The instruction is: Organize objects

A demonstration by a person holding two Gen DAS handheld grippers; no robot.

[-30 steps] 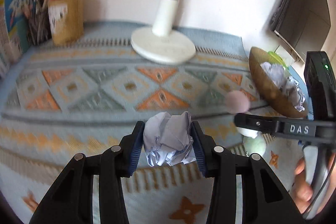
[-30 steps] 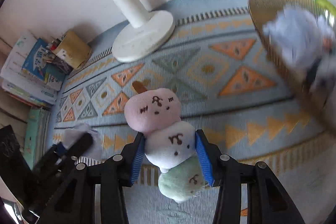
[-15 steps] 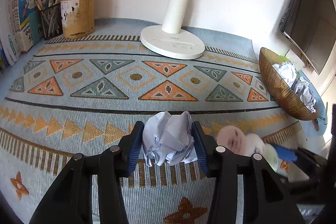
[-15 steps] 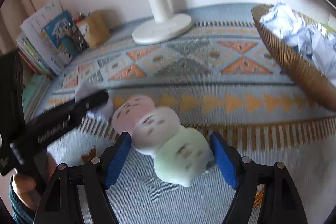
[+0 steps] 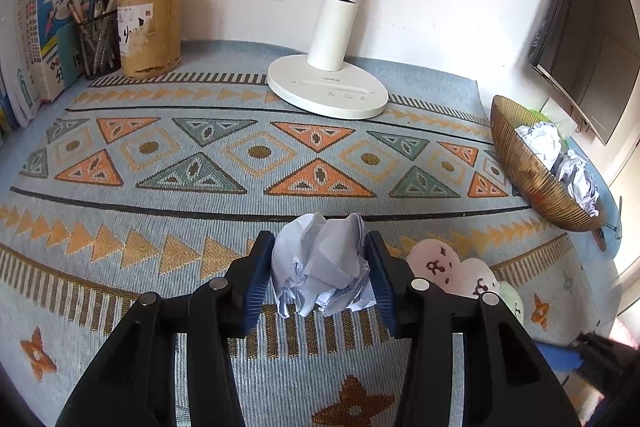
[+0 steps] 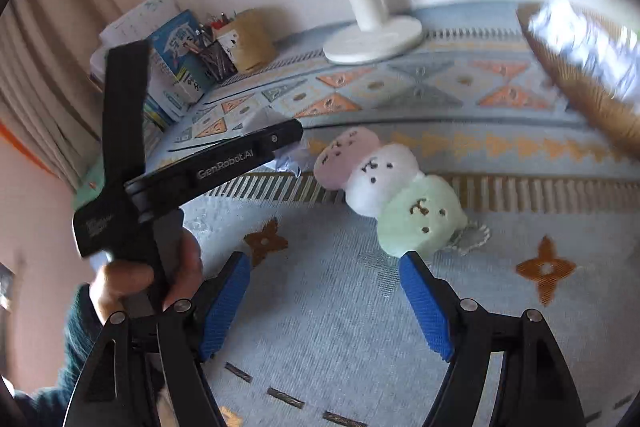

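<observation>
My left gripper (image 5: 320, 243) is shut on a crumpled white paper ball (image 5: 324, 267), held just above the patterned mat (image 5: 160, 195). In the right wrist view that gripper comes in from the left, its fingers (image 6: 256, 147) covering most of the paper ball (image 6: 290, 161). A plush toy of pink, white and green dumplings (image 6: 384, 187) lies on the mat. My right gripper (image 6: 324, 263) stands open just short of the green end, with nothing between its blue pads. The toy (image 5: 452, 267) also shows right of my left fingers.
A golden ribbed bowl (image 5: 520, 167) holding crumpled papers (image 5: 540, 139) sits at the right edge. A white lamp base (image 5: 328, 91) stands at the back, a bamboo pen holder (image 5: 150, 31) and books (image 5: 52, 27) at back left, a monitor (image 5: 580, 27) at right. A hand (image 6: 132, 279) grips the left tool.
My right gripper opened and let go of the plush toy, which now lies on the mat, then drew back from it. My left gripper still holds the paper ball.
</observation>
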